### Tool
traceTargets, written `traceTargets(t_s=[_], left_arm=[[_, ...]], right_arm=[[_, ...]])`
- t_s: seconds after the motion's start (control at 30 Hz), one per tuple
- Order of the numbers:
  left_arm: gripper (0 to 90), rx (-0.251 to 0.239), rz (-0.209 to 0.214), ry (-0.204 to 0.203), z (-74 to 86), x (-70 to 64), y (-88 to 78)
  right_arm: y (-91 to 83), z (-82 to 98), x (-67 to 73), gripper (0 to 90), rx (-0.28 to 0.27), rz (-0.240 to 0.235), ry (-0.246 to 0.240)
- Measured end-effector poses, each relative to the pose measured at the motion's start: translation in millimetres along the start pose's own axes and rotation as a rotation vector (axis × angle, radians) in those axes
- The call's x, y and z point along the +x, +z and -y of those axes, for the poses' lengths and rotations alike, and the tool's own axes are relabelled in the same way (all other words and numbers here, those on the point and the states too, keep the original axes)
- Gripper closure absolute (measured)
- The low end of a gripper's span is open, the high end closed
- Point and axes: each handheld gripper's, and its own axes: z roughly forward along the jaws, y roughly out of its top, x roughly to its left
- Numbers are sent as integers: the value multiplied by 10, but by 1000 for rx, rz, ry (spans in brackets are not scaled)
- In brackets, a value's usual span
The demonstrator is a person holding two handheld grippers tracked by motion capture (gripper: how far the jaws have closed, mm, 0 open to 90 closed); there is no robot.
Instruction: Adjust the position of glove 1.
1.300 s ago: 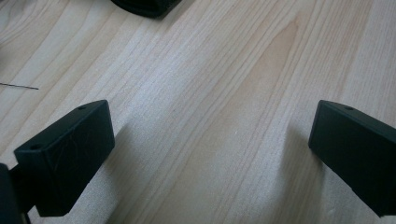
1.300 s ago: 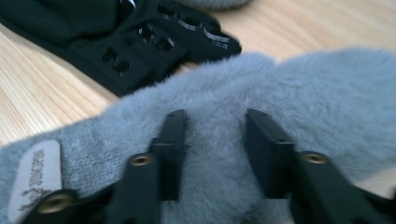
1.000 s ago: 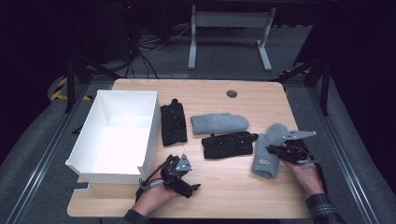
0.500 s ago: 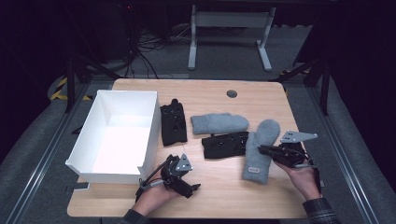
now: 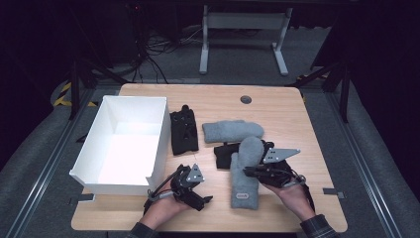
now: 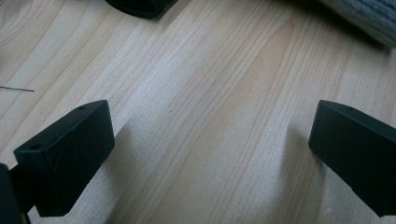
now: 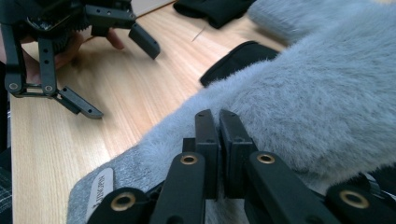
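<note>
My right gripper (image 5: 251, 171) is shut on the edge of a fluffy grey mitten (image 5: 244, 174), pinching its fabric between the jaws (image 7: 218, 122). The mitten lies lengthwise on the wooden table, and its upper end overlaps a black glove (image 5: 223, 154). A second grey mitten (image 5: 233, 131) lies flat behind it. Another black glove (image 5: 183, 130) rests beside the white box (image 5: 159, 141). My left gripper (image 5: 202, 200) sits low near the table's front edge, jaws wide open (image 6: 210, 135) over bare wood with nothing between them.
The open white box takes up the table's left side. A round grommet (image 5: 245, 99) sits in the tabletop at the back. Bare wood (image 5: 302, 129) lies to the right of the mittens.
My right gripper has moved left across the table, dragging the grey mitten with it until it overlaps the black glove. The left gripper has stayed put.
</note>
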Motion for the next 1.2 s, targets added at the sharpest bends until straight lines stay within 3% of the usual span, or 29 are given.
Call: traceTargets(t_s=[0.1, 0.17, 0.3, 0.37, 0.4, 0.47, 0.5, 0.53, 0.67, 0.77, 0.93, 1.03, 1.2], left_arm=[[6, 0, -1, 0, -1, 0, 0], [17, 10, -2, -8, -15, -11, -10], [227, 28, 8, -30, -70, -23, -74], [302, 29, 13, -30, -78, -24, -81], [345, 23, 14, -29, -90, -35, -93], [453, 13, 33, -27, -115, -50, -111], [453, -1, 47, -35, -135, -59, -122], [617, 3, 55, -41, -150, -59, -128], [787, 12, 79, -61, -235, -71, -120], [900, 29, 104, -71, -326, -102, -49], [900, 59, 100, -55, -436, -140, 91], [900, 89, 104, -55, -455, -155, 155], [900, 91, 113, -44, -480, -164, 176]], right_arm=[[105, 8, 35, 869, 27, -10, -8], [149, 23, 42, 803, 43, -13, -15], [96, 27, 46, 666, 23, 5, -19], [61, 31, 40, 686, 18, 9, -22], [-47, 64, 24, 795, 6, 12, -27], [-98, 86, 15, 836, 5, 15, -31], [-131, 107, 7, 873, 8, 18, -32], [-213, 186, -20, 900, 29, 16, -20], [-243, 290, -22, 900, 70, 14, -20], [-185, 350, 9, 900, 121, -13, -37], [-65, 372, 69, 900, 174, -47, -62], [-41, 367, 89, 900, 175, -71, -68], [27, 351, 162, 900, 184, -113, -83]])
